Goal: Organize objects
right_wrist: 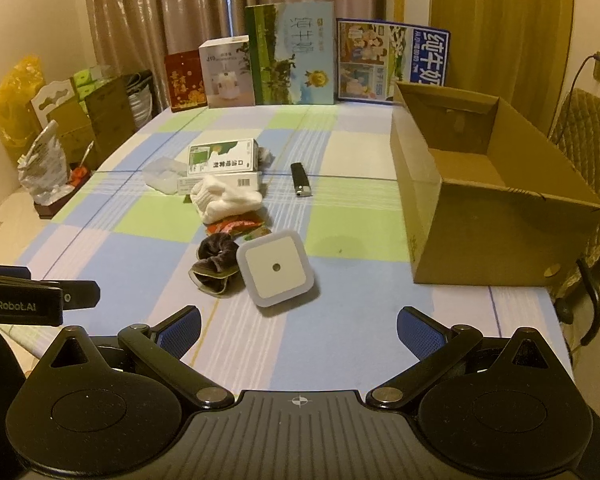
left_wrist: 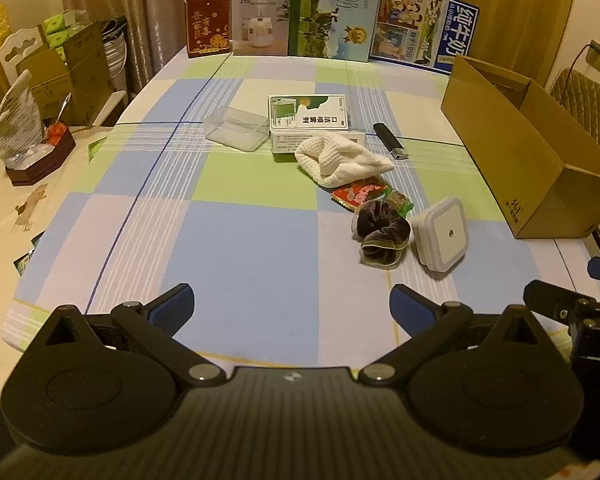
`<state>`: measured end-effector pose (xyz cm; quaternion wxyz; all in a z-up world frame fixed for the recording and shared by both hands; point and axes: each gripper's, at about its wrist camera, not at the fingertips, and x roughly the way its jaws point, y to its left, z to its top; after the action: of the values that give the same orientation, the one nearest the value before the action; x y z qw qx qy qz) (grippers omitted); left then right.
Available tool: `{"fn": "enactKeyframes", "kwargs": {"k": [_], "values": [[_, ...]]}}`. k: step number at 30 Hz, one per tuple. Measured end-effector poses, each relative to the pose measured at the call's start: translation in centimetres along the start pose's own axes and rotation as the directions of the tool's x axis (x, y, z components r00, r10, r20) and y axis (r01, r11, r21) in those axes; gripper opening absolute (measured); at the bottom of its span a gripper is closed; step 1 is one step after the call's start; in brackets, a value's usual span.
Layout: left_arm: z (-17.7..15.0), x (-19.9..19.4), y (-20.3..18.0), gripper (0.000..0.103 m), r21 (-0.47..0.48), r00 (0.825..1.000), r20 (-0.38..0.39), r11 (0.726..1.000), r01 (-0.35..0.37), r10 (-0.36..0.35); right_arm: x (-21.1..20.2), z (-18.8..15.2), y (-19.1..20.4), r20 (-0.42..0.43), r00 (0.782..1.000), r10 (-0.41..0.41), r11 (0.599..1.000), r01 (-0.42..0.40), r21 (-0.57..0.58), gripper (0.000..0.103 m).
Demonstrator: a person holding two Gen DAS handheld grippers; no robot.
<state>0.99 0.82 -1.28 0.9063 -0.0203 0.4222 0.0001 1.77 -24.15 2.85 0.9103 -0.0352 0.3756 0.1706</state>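
Note:
Loose items lie mid-table: a white square night light, a dark velvet scrunchie, a red snack packet, a white knitted cloth, a black lighter, stacked green-and-white boxes and a clear plastic tray. An open cardboard box stands on the right. My left gripper and right gripper are both open and empty, near the table's front edge.
Tall printed cartons lean at the table's far edge. A side surface on the left holds a dark box with a foil bag. A padded chair stands behind the cardboard box. The other gripper's body shows at left.

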Motion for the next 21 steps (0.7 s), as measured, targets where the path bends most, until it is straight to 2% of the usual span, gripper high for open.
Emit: {"fn": "enactKeyframes", "kwargs": {"k": [3,5,8,13,21], "values": [[0.1,0.4,0.1,0.102,-0.014,1.000,0.003,1.000,0.022,-0.022,0.1,0.1,0.0,0.003,1.000,0.019,1.000,-0.019,-0.007,0.101],[0.1,0.1,0.3,0.102,-0.025,0.999,0.042,1.000,0.017,-0.016,0.2,0.2,0.2,0.004,1.000,0.019,0.999,-0.019,-0.028,0.101],[0.4,0.0,-0.1,0.102,0.029,0.996,0.092,1.000,-0.009,0.006,0.6,0.2,0.2,-0.007,1.000,0.010,0.999,-0.010,-0.045,0.101],[1.5,1.0,0.0,0.102,0.031,0.998,0.057,0.999,0.008,-0.010,1.4,0.3,0.0,-0.022,1.000,0.014,0.999,-0.014,-0.044,0.101],[1.9,3.6,-0.6,0.102,0.157,1.000,0.010,0.987,0.023,-0.025,3.5,0.9,-0.5,-0.030,0.999,0.031,0.995,-0.034,-0.093,0.101]]}}
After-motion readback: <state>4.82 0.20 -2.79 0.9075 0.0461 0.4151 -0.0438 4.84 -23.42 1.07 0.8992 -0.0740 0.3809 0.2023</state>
